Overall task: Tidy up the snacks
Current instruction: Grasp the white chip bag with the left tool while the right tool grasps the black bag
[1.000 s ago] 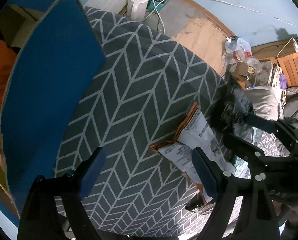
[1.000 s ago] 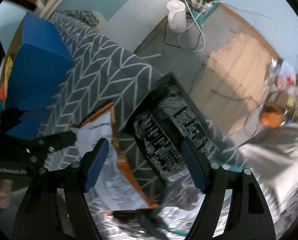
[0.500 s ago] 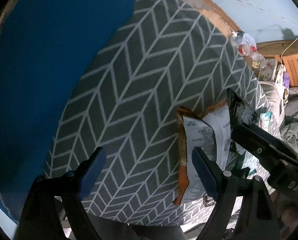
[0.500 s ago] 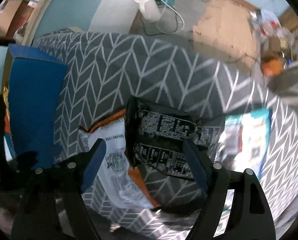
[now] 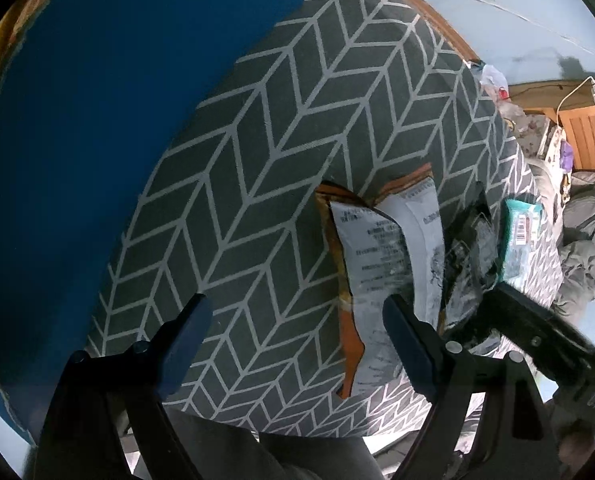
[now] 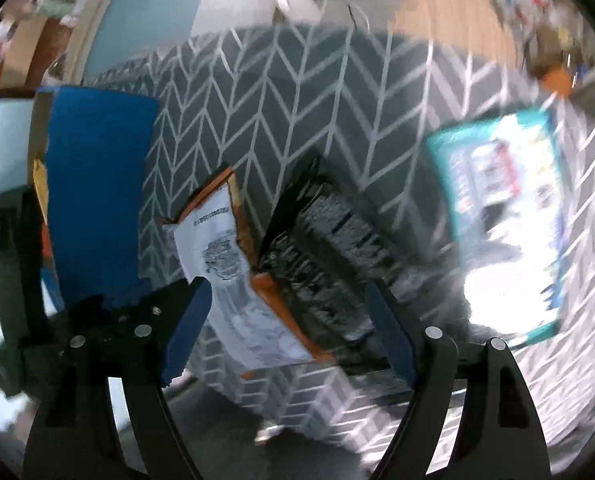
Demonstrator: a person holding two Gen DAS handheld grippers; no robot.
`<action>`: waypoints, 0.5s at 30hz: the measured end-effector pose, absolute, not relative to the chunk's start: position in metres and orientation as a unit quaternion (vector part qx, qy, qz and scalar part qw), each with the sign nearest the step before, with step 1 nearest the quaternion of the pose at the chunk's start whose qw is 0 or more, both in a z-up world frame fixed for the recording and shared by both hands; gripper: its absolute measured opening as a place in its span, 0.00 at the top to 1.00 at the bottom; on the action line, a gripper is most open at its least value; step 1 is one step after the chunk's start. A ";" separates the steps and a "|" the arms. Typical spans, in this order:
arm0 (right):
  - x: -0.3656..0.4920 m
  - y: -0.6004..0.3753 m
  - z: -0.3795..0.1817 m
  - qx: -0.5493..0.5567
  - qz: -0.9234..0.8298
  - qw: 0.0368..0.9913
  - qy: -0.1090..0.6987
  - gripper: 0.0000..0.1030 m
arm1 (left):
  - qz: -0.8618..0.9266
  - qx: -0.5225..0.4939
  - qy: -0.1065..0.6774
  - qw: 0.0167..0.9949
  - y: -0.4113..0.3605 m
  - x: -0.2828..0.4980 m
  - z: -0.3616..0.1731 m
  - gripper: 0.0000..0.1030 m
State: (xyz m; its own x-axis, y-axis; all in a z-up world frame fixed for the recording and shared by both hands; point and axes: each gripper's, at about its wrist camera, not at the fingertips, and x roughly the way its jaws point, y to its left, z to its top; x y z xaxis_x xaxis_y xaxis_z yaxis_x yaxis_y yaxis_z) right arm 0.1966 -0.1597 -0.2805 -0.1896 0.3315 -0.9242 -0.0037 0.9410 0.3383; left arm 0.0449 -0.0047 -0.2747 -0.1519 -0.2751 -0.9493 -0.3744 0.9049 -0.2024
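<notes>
An orange-and-white snack bag is being seen lying near the front edge of a grey herringbone-patterned cloth, with a black snack bag touching its right side and a teal packet lying further right. A blue box is being seen standing at the left. The left gripper is being held above the cloth, jaws apart and empty. The right gripper is being held over both bags, jaws likewise spread, gripping nothing.
</notes>
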 end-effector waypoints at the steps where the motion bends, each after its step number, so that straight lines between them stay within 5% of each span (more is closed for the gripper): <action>1: 0.197 -0.159 -0.275 0.074 0.141 0.639 0.752 0.22 | 0.040 -0.215 0.757 0.615 -0.006 0.046 -0.275 0.14; 6: 0.194 -0.150 -0.273 -0.062 0.193 0.644 0.738 0.22 | 0.046 -0.244 0.752 0.611 -0.019 0.045 -0.273 0.13; 15: 0.183 -0.146 -0.298 -0.087 0.224 0.622 0.745 0.22 | 0.091 -0.303 0.730 0.605 -0.035 0.033 -0.265 0.11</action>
